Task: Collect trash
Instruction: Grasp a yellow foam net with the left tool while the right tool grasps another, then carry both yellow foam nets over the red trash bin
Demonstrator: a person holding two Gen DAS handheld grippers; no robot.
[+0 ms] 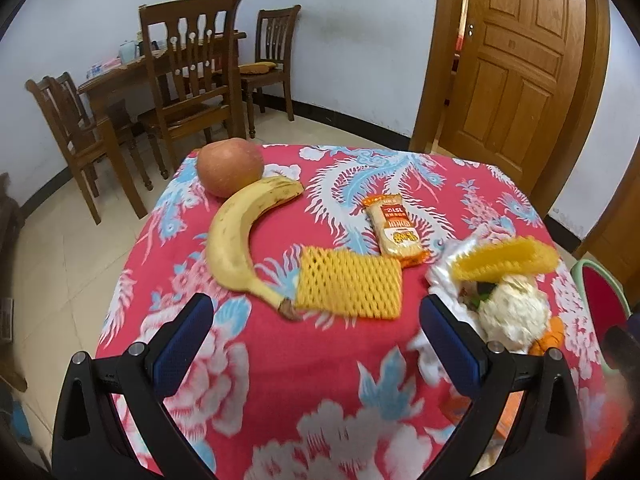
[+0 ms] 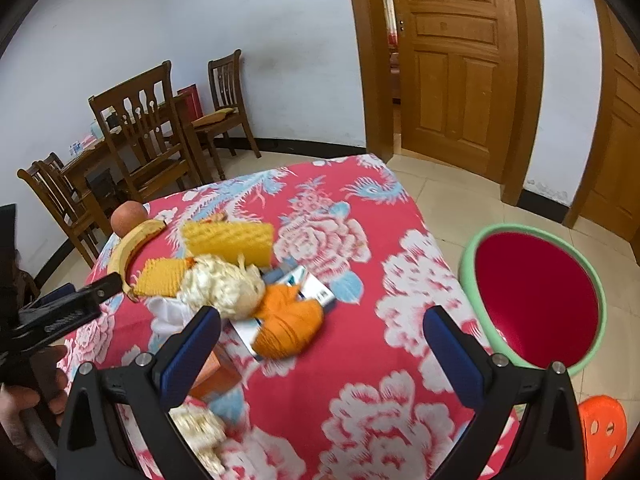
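On the red flowered tablecloth (image 1: pixel 280 360) lie a flat yellow foam fruit net (image 1: pixel 350 282), an orange snack wrapper (image 1: pixel 396 226), and a heap at the right: a second yellow foam net (image 1: pixel 508 258), white peel (image 1: pixel 514 310) and orange peel (image 2: pixel 290 326). My left gripper (image 1: pixel 316 332) is open and empty, just short of the flat net. My right gripper (image 2: pixel 320 342) is open and empty, hovering by the orange peel, with a blue-white packet (image 2: pixel 316 286) under the heap. A red bin with a green rim (image 2: pixel 536 300) stands on the floor right of the table.
A banana (image 1: pixel 236 236) and an apple (image 1: pixel 229 166) lie at the table's far left. Wooden chairs (image 1: pixel 192 76) and a dining table stand behind. A wooden door (image 2: pixel 456 64) is at the back right. An orange stool (image 2: pixel 604 432) is near the bin.
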